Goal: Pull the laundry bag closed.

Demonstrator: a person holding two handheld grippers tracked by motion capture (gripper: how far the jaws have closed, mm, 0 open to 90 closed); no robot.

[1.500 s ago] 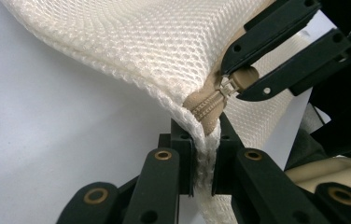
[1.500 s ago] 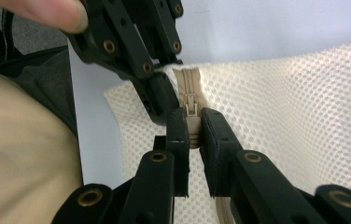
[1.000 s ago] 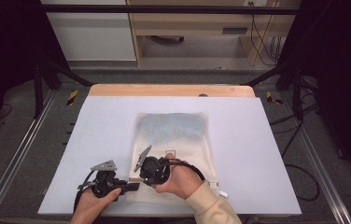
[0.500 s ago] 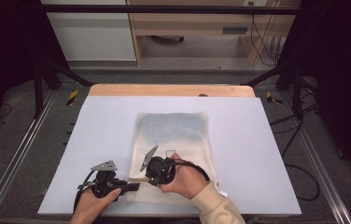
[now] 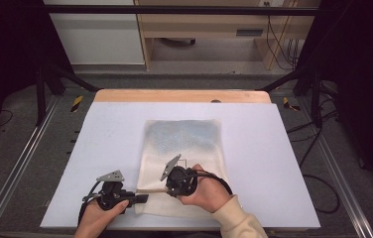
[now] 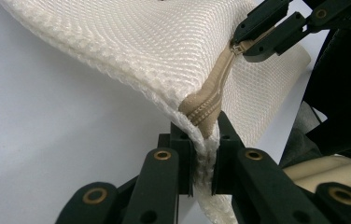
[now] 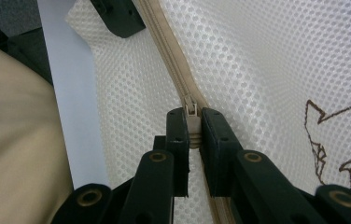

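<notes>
**Inspector:** State the position of the item.

**Assistant:** A white mesh zip bag lies on the white tabletop, toward the near edge and about midway along it. Its beige zipper runs along the bag's near end, roughly parallel to the tabletop's near edge.

**Inspector:** Left gripper?

**Assistant:** The left gripper has its fingers closed on the bag's corner at the zipper's end, with fabric bunched between them. In the high view it sits at the bag's near-left corner.

**Inspector:** Right gripper?

**Assistant:** The right gripper has its fingers pinched on the zipper pull. It stands just to the right of the left gripper along the zipper line.

**Inspector:** What does the coming move depend on?

**Assistant:** In my judgement, on the zipper's long axis. The remaining track leads away from the anchored corner toward the tabletop's right edge, so the right gripper would travel along that line while the left holds the corner taut.

**Inspector:** Differences between views?

**Assistant:** The left gripper view shows the corner lifted off the tabletop and the zipper tape arching up. The right gripper view shows the pull seated between the fingers and brown stitching on the mesh. The high view gives the overall layout, not the grip.
</notes>
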